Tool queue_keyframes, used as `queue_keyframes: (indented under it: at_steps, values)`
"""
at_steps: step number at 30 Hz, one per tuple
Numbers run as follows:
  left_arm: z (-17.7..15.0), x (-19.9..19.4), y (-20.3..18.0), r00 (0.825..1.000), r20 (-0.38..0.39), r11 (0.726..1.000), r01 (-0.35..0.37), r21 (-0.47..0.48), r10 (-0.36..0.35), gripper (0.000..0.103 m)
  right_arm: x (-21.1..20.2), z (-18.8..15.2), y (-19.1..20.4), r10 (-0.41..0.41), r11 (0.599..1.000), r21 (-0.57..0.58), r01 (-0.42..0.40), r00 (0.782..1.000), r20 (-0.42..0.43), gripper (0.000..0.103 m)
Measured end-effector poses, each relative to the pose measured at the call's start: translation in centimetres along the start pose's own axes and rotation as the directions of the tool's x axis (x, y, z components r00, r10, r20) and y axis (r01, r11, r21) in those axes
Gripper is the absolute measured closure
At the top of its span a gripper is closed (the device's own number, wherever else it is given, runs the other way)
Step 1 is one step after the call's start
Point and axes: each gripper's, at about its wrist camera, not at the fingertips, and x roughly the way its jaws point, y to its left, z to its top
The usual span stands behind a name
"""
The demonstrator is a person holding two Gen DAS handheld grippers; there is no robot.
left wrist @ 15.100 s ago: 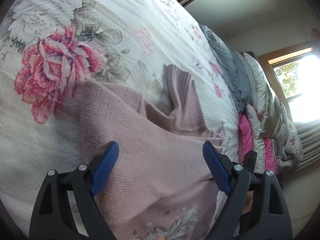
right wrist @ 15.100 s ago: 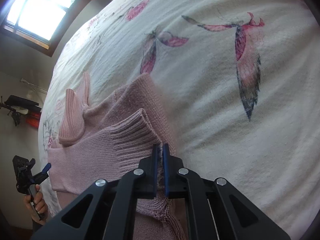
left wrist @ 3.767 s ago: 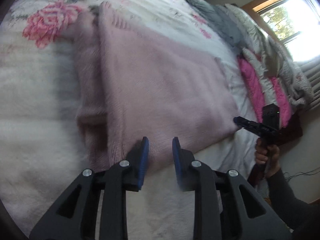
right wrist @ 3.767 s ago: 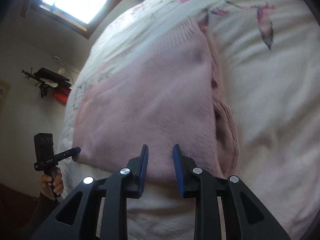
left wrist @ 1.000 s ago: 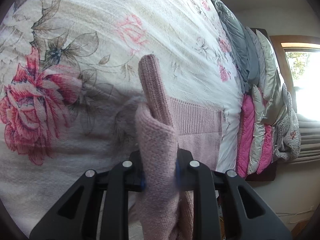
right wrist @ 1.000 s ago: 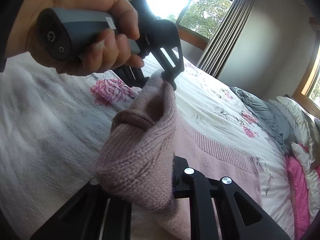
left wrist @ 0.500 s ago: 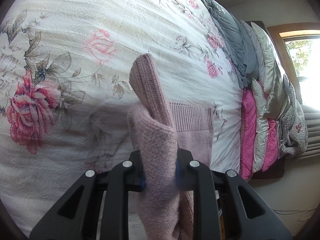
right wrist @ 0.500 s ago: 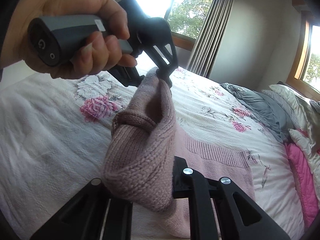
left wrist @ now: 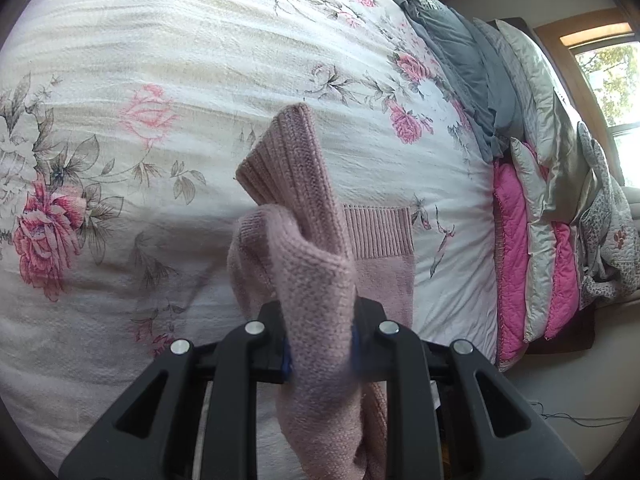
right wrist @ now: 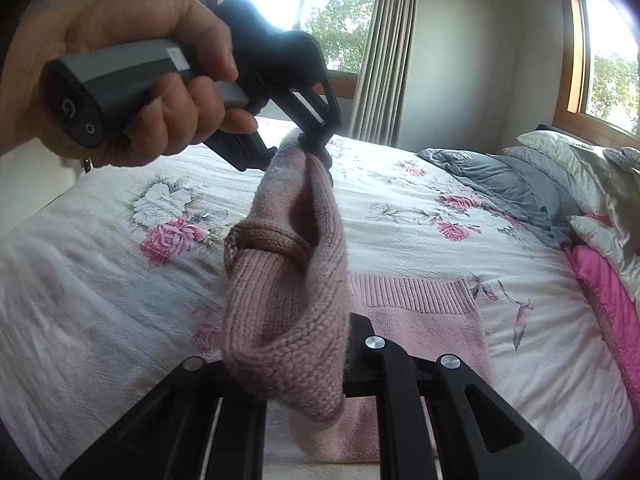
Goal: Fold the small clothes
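A home bedroom. A wide bed is lying under a white bedspread (right wrist: 420, 236) printed with pink roses, with pillows (right wrist: 560, 152) and grey and pink quilts (left wrist: 508, 240) piling up at its head. Daylight is coming through wood-framed windows (right wrist: 304, 12) beside a long hanging curtain (right wrist: 384, 52).

Bed covered by a white bedspread (left wrist: 200, 40) printed with pink roses and grey-green leaves; the same bedspread (right wrist: 100, 264) fills the lower half of the right wrist view. At the head of the bed: a crumpled grey blanket (right wrist: 504, 184), pale satin pillows (right wrist: 560, 152), and a bright pink quilt (left wrist: 512, 240) hanging over the bed's edge. Behind: two wood-framed windows (right wrist: 340, 16) with trees outside, a brown curtain (right wrist: 384, 52) beside the nearer one, plain pale wall (right wrist: 480, 60) between them.
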Motion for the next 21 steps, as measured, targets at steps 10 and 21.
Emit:
queue_keyframes:
  at_steps: [10,21]
  values:
    - [0.0,4.1,-6.5,0.992,-0.026,0.99,-0.125,0.061,0.127,0.084,0.0,-2.1,-5.7,0.044,0.987,0.153,-0.04,0.999,-0.022,0.092]
    - [-0.6,11.2,-12.4,0.96,-0.074,0.957,-0.259,0.132,0.271,0.084,0.8,-6.0,-10.8,0.075,0.953,0.296,-0.06,0.996,-0.039,0.092]
